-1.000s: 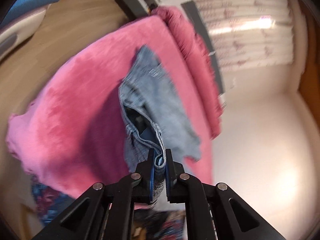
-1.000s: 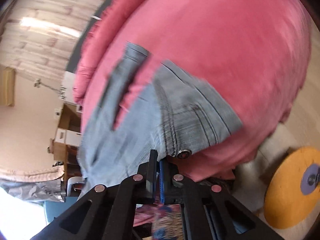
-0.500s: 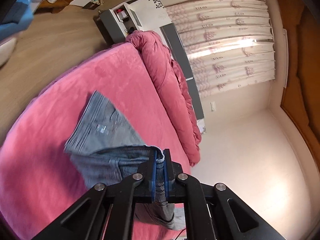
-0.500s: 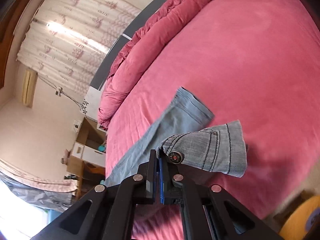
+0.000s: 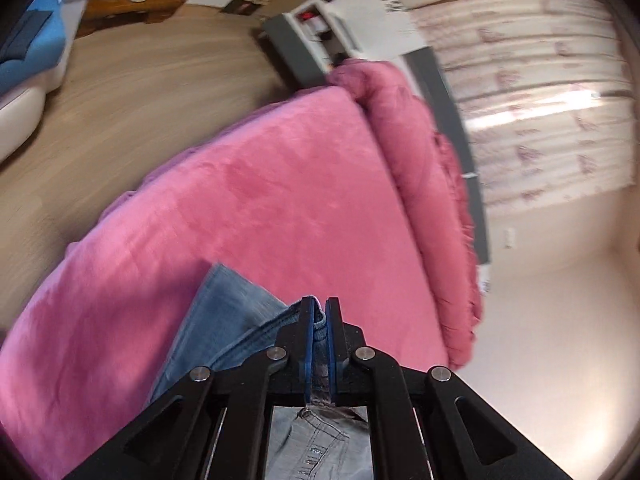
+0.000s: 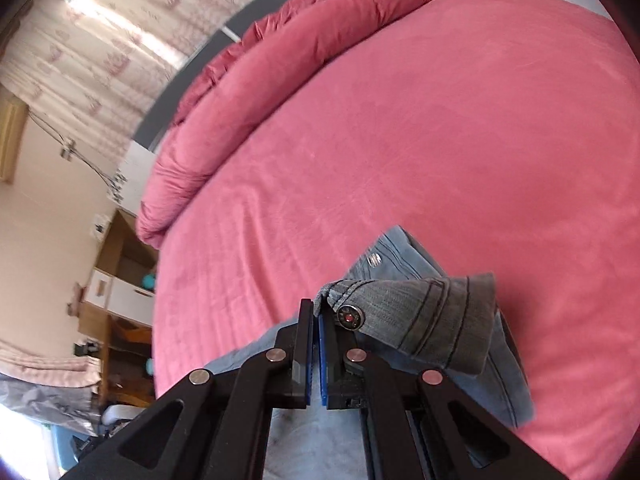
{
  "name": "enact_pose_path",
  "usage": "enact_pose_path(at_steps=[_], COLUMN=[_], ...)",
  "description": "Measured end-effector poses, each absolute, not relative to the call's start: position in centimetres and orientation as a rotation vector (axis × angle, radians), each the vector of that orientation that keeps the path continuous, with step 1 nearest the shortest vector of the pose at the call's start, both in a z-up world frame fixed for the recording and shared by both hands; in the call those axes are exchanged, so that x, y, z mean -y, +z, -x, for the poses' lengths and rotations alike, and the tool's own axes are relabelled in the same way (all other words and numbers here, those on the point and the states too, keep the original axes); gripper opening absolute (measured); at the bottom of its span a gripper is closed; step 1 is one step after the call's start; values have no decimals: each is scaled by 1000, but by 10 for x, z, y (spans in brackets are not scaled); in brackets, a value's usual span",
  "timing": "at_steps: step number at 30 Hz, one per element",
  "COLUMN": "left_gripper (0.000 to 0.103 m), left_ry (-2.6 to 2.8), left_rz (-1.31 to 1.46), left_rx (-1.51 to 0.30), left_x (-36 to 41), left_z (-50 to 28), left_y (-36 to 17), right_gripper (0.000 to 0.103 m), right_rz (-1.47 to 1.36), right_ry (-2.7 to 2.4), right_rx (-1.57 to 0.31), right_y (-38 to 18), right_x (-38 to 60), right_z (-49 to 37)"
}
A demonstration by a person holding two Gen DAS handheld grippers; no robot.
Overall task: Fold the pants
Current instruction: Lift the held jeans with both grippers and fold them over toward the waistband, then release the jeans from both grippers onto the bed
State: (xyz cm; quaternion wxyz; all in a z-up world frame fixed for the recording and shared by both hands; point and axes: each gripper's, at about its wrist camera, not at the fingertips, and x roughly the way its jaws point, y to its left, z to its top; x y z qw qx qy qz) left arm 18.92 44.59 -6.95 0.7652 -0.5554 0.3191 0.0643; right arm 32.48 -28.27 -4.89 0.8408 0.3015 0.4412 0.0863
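Both claws, left claw (image 5: 319, 312) and right claw (image 6: 316, 312), pinching jeans (image 6: 424, 332), legs hidden below frame.

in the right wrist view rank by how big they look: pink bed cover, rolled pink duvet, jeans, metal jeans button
1. pink bed cover
2. rolled pink duvet
3. jeans, unsure against the duvet: they sit nearest the camera and partly hidden by the gripper
4. metal jeans button

Bed w/ pink cover (image 5: 280, 208) fills room's middle, rolled red duvet (image 6: 280, 60) along its far edge by grey headboard (image 5: 452, 92), sunlit patterned curtains (image 5: 540, 112) behind, wood floor (image 5: 132, 96) + blue-cushioned seat (image 5: 28, 48) at left, cream walls (image 6: 48, 208), wooden shelves (image 6: 116, 280) in corner.
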Motion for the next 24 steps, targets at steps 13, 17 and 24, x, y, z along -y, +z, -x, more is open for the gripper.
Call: enact_pose_path(at_steps=[13, 17, 24], left_gripper=[50, 59, 66], left_ry=[261, 261, 274], left_rz=[1147, 1035, 950], left_rx=[-892, -897, -917], left_x=[-474, -471, -442], left_z=[-211, -176, -84], left_y=[-100, -87, -93], right_gripper=[39, 40, 51], right_rz=[-738, -801, -951], right_ry=[263, 227, 163], right_rx=[-930, -865, -936], right_y=[-75, -75, -133], right_x=[305, 352, 378], right_z=[-349, -287, -193])
